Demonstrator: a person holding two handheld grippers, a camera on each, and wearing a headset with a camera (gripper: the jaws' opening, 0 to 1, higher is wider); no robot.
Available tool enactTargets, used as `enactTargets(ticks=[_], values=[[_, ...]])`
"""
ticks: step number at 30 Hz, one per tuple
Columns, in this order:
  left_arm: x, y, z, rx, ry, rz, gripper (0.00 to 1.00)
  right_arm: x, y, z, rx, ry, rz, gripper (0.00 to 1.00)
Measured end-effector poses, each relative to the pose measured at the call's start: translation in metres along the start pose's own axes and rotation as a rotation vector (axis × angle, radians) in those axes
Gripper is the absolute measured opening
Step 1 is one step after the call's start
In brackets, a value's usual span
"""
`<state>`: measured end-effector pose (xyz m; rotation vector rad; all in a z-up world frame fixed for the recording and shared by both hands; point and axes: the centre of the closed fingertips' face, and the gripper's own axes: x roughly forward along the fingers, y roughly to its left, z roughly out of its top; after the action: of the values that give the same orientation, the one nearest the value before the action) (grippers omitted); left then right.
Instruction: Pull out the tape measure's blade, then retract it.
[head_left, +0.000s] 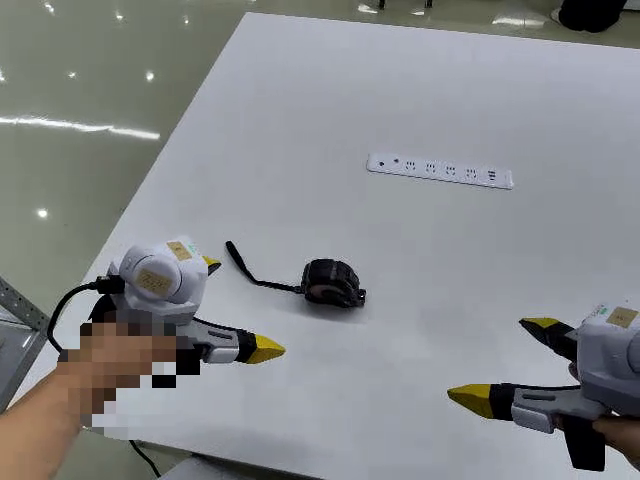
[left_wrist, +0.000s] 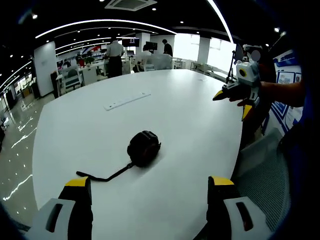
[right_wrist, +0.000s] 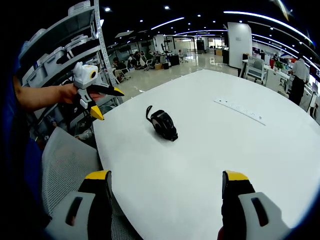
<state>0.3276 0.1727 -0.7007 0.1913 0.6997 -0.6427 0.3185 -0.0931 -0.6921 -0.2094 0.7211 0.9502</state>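
**Opening stance, seen from beside the desk (head_left: 470, 90).** The tape measure (head_left: 333, 283) lies toward the desk's near edge, between the two claws and touching neither. As far as can be seen, its blade is fully wound in. A black strap (head_left: 248, 268) trails from the case toward the left claw (head_left: 240, 306).

The left claw hovers just beside that strap end, jaws spread wide and holding nothing. In the left gripper view the case sits squarely between its two yellow tips, which suggests it is being lined up to pin or grasp the housing.

The right claw (head_left: 500, 362) hangs well apart on the other side, likewise gaping and empty, and points inward at the case (presumably the side from which the blade's hook would be drawn, though the hook is too small to make out).

A white power strip (head_left: 440, 170) lies farther back, clear of the work.

Judged from this layout, the task has not begun. One claw must steady the body before the other can pull the blade, or the light case would likely slide across the smooth top.
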Motion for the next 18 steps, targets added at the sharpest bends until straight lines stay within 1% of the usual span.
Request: enactTargets(ticks=[4, 6, 8, 10, 18], values=[[0.01, -0.003, 0.003, 0.014, 0.006, -0.011, 0.92, 0.007, -0.003, 0.0, -0.012, 0.01, 0.012, 0.87], [0.016, -0.004, 0.002, 0.02, 0.011, -0.02, 0.92, 0.009, -0.004, 0.001, -0.013, 0.013, 0.017, 0.87], [0.022, -0.007, 0.003, 0.03, 0.016, -0.029, 0.92, 0.012, -0.005, 0.0, -0.016, 0.017, 0.019, 0.86], [0.027, -0.006, 0.004, 0.032, 0.018, -0.035, 0.92, 0.015, -0.007, -0.001, -0.017, 0.022, 0.022, 0.86], [0.044, -0.01, 0.012, 0.044, 0.018, -0.044, 0.92, 0.026, -0.008, -0.001, -0.028, 0.037, 0.047, 0.85]])
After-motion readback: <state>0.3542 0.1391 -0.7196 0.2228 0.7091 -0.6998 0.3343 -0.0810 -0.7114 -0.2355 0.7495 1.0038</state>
